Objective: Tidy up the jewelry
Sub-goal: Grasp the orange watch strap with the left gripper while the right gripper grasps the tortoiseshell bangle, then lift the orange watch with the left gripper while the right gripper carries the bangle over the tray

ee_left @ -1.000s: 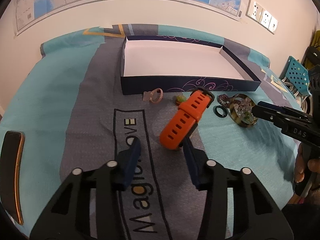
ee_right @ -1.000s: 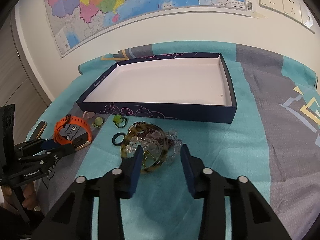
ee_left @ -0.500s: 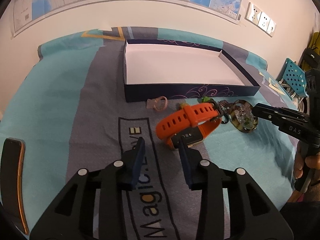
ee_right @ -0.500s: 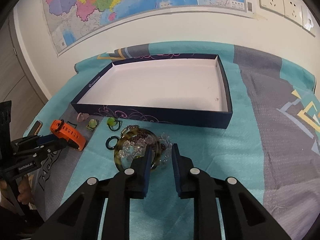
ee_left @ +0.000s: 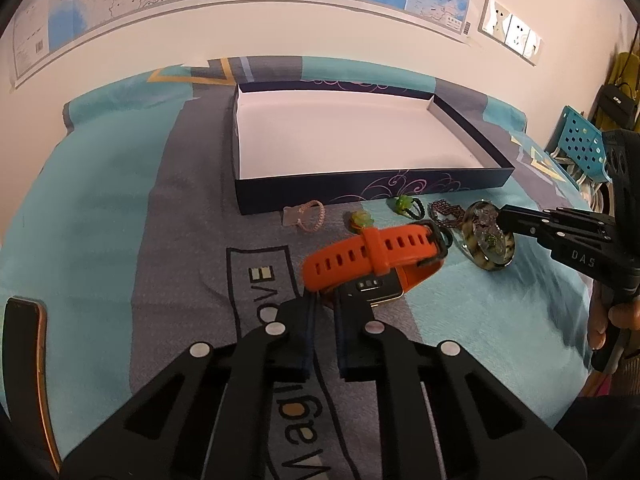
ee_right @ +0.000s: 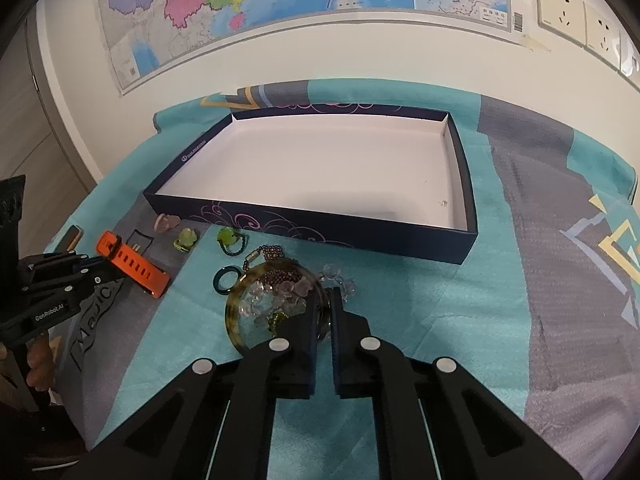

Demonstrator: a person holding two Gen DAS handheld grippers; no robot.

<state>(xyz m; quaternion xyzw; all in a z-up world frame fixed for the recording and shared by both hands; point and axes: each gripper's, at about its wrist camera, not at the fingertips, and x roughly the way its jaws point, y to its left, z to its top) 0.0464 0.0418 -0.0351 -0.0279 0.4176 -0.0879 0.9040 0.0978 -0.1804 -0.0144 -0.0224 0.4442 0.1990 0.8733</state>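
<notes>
An orange watch (ee_left: 372,256) lies on the bedspread in front of a shallow navy box (ee_left: 360,196) with a white inside. My left gripper (ee_left: 325,308) has its jaws closing, and the pads press the near end of the strap. In the right wrist view the same watch (ee_right: 136,268) shows at the left. A tortoiseshell bangle (ee_right: 236,320) rings a heap of clear and purple beads (ee_right: 280,292). My right gripper (ee_right: 324,308) has its jaws closing on the bangle's right rim, which sits pinched between the pads.
Small pieces lie along the box front: a pink ring (ee_left: 308,218), two green trinkets (ee_left: 360,220), a dark ring (ee_right: 226,278) and a bead chain (ee_right: 272,254). A phone (ee_left: 24,360) lies at the far left. A blue perforated crate (ee_left: 580,144) stands beyond the bed's right edge.
Both pairs of jaws went from wide apart to nearly together. The watch tipped from standing on end to lying flat, and the left fingers closed on its strap. The right fingers closed on the bangle's rim.
</notes>
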